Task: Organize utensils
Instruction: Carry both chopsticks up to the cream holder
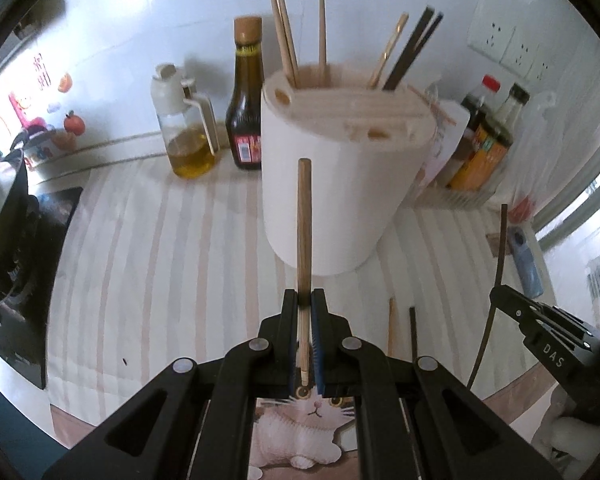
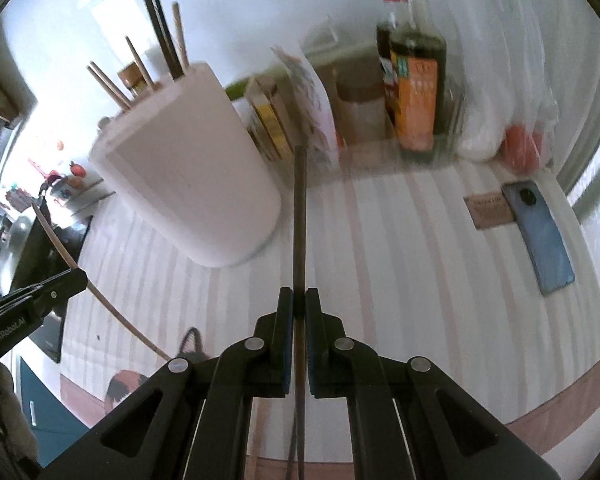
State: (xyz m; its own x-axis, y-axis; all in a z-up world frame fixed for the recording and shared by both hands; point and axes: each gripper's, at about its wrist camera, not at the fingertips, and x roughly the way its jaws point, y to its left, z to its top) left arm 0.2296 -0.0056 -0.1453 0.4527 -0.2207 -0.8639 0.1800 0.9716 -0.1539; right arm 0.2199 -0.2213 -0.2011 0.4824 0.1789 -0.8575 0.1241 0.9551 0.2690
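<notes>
**Each gripper clamps one chopstick before the holder**

The left gripper [image 1: 304, 304] is clenched on a light chopstick [image 1: 303, 216], which runs straight out between its pads, tip up toward the holder [image 1: 332, 184]. The right gripper [image 2: 299, 302] is clenched on a dark chopstick [image 2: 300, 220], held the same way; from the left wrist view that dark stick [image 1: 500, 248] rises beside the right gripper's finger at the frame's right edge. Two more chopsticks [image 1: 400, 324], one light and one dark, lie on the striped mat [image 1: 160, 240] just right of the left gripper. Beyond them the white holder stands on the mat, with several light and dark chopsticks [image 1: 404, 56] upright in its top. A phone [image 2: 544, 236] lies on the mat to the right. Behind the holder, by the wall, stand an oil bottle [image 1: 188, 128], a sauce bottle [image 1: 246, 96] and more bottles [image 1: 484, 136].
</notes>
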